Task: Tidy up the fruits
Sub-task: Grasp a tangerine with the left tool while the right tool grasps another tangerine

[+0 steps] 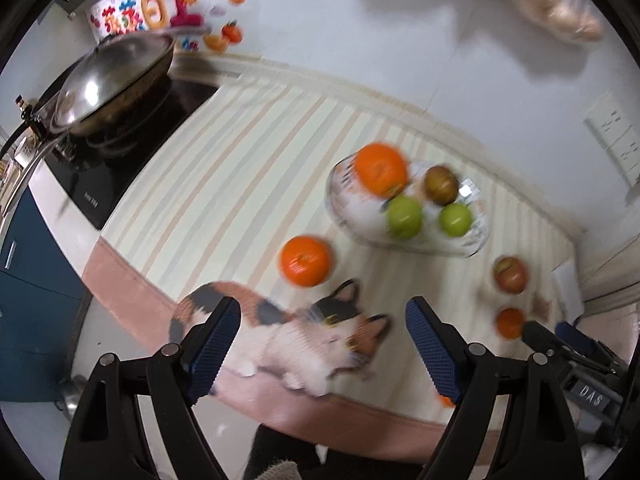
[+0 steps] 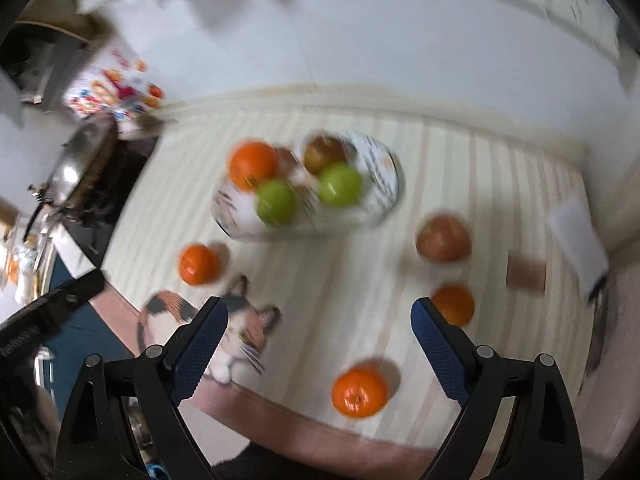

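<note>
A glass bowl stands on the striped cloth. It holds an orange, two green apples and a brownish fruit. Loose on the cloth lie an orange left of the bowl, a reddish apple, an orange below it, and a near orange. My left gripper is open and empty above the cat print. My right gripper is open and empty above the near orange.
A lidded wok sits on a black cooktop at the left. The right gripper's body shows at the lower right of the left view. A brown card and a white card lie at the right. The wall is behind.
</note>
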